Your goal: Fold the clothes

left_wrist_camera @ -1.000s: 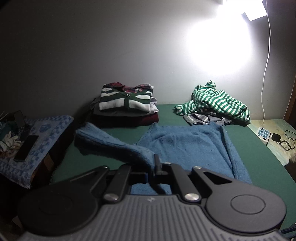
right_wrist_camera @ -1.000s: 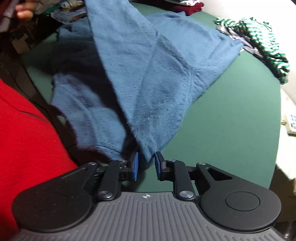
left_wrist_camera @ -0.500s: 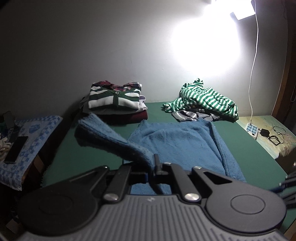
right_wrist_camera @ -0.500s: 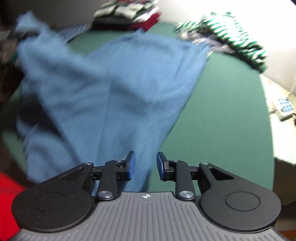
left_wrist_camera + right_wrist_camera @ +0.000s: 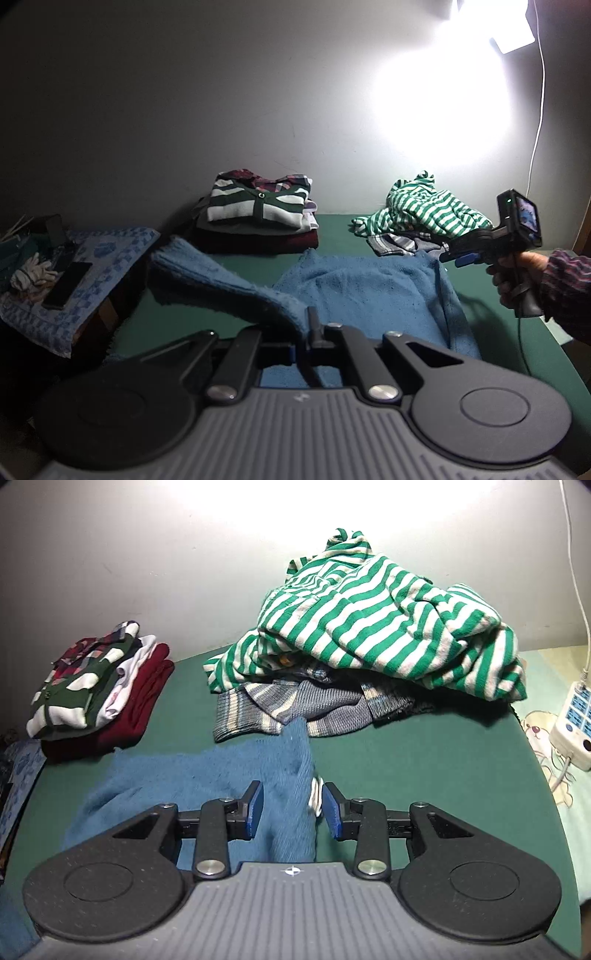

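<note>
While left gripper pinches sweater, right gripper opens.

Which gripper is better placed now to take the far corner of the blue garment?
Right gripper: its opening jaws straddle the blue garment at that far corner. The left gripper is shut on the near edge.

Dim room; lamp glare whitens the wall, perhaps blurring fisheye edges.
</note>
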### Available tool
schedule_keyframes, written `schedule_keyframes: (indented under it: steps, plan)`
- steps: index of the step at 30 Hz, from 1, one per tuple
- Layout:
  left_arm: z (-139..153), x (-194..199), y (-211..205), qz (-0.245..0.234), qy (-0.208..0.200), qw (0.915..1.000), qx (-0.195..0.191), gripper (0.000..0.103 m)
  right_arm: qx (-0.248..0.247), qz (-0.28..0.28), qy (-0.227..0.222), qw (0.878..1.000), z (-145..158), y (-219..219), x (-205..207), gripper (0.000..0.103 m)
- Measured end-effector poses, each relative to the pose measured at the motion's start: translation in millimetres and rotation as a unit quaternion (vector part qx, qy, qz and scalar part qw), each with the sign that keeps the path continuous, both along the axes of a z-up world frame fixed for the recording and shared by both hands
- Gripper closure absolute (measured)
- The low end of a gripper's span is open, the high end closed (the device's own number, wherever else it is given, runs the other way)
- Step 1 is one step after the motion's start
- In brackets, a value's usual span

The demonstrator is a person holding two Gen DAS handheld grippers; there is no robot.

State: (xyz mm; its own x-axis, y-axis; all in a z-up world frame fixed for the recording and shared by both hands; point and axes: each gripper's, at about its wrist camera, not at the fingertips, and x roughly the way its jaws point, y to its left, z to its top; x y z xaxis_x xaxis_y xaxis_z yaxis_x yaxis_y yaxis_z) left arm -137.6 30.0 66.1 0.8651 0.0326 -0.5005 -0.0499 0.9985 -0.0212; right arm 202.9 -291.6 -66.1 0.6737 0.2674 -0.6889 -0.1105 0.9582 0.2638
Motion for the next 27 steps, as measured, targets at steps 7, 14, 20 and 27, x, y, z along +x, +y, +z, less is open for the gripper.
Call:
schedule_keyframes:
  steps: [7,14,20,27]
  plan:
    - [13,-11,-24,0.026,-0.011,0.9995,0.013,0.101,-0.026,0.005,0.036,0.999,-27,12,43,0.093]
    - [25,-23,-23,0.061,-0.021,0.9979,0.013,0.101,0.050,0.040,0.037,0.997,-11,7,44,0.095]
    - [35,-34,-8,0.099,-0.021,0.9947,0.018,0.101,0.081,0.073,0.045,0.993,-9,33,48,0.095]
    - [31,-50,2,0.130,0.001,0.9911,0.027,0.101,0.075,0.099,0.061,0.990,-27,66,48,0.095]
